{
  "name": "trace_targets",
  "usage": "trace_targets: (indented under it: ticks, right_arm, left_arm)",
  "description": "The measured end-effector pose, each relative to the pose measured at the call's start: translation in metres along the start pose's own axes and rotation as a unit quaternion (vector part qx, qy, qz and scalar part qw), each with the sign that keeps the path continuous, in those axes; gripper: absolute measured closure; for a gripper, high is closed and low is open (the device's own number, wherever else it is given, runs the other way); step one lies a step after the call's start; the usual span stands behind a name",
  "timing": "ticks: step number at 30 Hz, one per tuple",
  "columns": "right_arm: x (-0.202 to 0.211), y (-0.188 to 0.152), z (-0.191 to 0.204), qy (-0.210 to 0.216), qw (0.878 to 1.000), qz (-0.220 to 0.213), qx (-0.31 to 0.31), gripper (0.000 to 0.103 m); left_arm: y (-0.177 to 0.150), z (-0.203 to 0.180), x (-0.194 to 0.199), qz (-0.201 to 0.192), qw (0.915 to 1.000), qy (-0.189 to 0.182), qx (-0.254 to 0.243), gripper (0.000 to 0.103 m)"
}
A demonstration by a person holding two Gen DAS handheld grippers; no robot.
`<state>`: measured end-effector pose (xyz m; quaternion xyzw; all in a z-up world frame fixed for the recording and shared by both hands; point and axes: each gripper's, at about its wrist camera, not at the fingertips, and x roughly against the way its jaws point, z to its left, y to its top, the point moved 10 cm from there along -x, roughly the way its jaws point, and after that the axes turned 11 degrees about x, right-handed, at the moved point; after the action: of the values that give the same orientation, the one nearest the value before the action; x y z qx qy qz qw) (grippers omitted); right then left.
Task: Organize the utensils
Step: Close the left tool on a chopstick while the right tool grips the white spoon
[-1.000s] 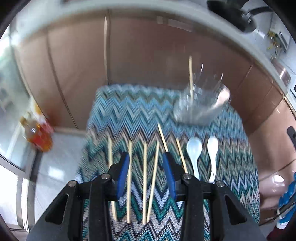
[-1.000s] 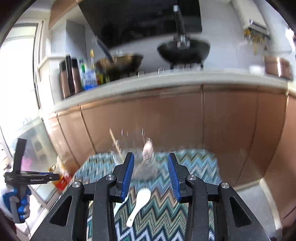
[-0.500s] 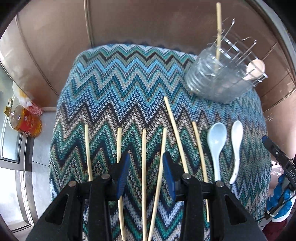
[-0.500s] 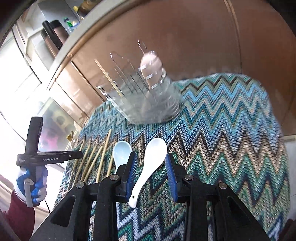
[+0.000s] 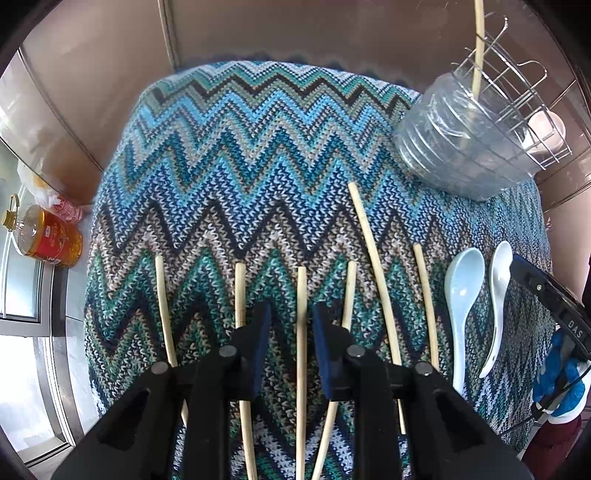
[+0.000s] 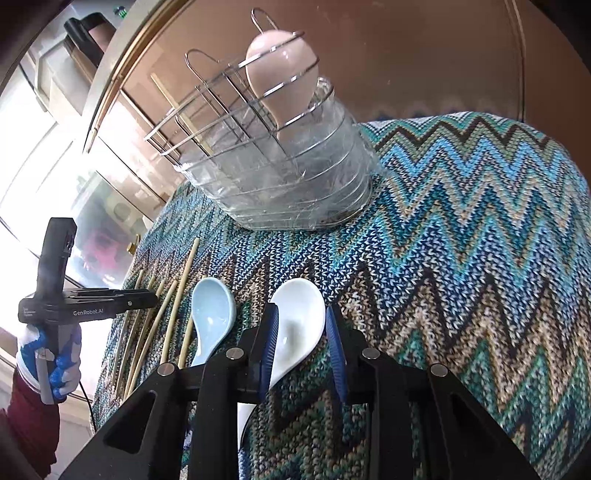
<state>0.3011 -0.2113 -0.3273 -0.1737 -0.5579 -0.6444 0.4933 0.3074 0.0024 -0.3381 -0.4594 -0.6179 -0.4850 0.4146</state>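
Several wooden chopsticks lie side by side on the zigzag cloth. My left gripper is open, low over them, with one chopstick between its jaws. A pale blue spoon and a white spoon lie to the right. My right gripper is open, jaws either side of the white spoon, beside the blue spoon. The wire utensil holder with a clear plastic base holds a pink spoon and one chopstick.
Brown cabinet doors stand behind the cloth-covered table. An oil bottle sits on the floor at the left. The holder stands at the table's far right corner.
Both grippers have dropped closer to the table. The left one now straddles a chopstick, the right one now straddles the white spoon. Both jaws stay open.
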Motion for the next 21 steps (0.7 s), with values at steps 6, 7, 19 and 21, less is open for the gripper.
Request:
trace_targets:
  ticks: [6,7,19,21]
  right_arm:
    - [-0.013,0.005,0.004,0.007,1.000,0.013,0.010,0.082]
    - [-0.016,0.006,0.006,0.008,1.000,0.016,0.012,0.084]
    - [-0.030,0.005,0.015,0.026,0.998,0.022,0.046,0.095]
    - [-0.025,0.005,0.016,0.023,0.998,0.016,0.052,0.095]
  left_arm:
    - [0.000,0.004,-0.004,0.010,0.9999,0.005,-0.009,0.085]
    - [0.001,0.003,-0.007,0.010,0.9999,0.006,-0.012,0.085]
    - [0.005,-0.002,-0.013,0.010,0.9997,0.015,-0.015,0.098]
    - [0.006,0.001,-0.011,0.003,0.9999,0.010,-0.006,0.099]
